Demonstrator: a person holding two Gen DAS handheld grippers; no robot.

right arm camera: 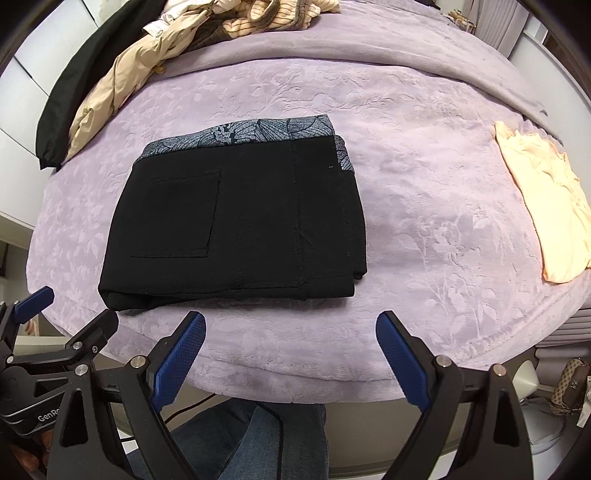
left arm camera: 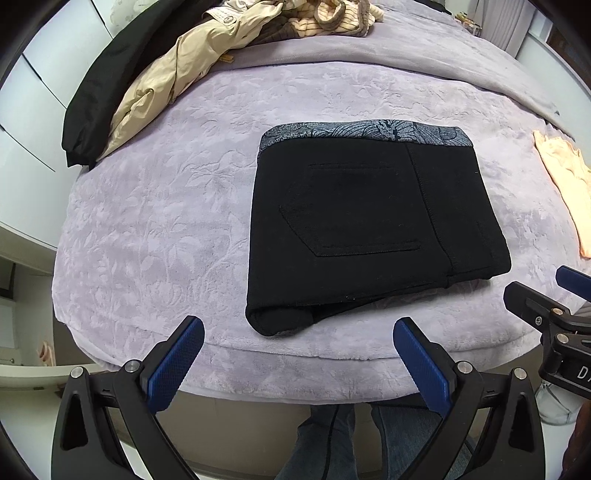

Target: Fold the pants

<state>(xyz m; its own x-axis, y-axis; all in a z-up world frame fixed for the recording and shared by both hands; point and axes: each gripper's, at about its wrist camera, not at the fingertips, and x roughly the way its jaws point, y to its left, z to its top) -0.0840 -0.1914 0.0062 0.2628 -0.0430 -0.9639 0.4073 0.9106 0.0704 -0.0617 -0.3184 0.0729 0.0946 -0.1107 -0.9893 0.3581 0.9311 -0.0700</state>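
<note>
Black pants [left arm camera: 369,221] lie folded into a compact rectangle on the lilac blanket [left arm camera: 166,221], back pocket up, with a grey floral waistband along the far edge. They also show in the right wrist view [right arm camera: 240,218]. My left gripper [left arm camera: 297,326] is open and empty, just in front of the pants' near edge. My right gripper [right arm camera: 290,321] is open and empty, in front of the pants' near right corner. Each gripper shows at the edge of the other's view: the right gripper [left arm camera: 561,295] and the left gripper [right arm camera: 70,310].
A pile of clothes lies at the far left: a beige coat [left arm camera: 177,74], a black jacket [left arm camera: 96,96] and a striped garment [left arm camera: 332,18]. A peach garment [right arm camera: 543,206] lies at the right. The bed's near edge [right arm camera: 295,384] is just below the grippers.
</note>
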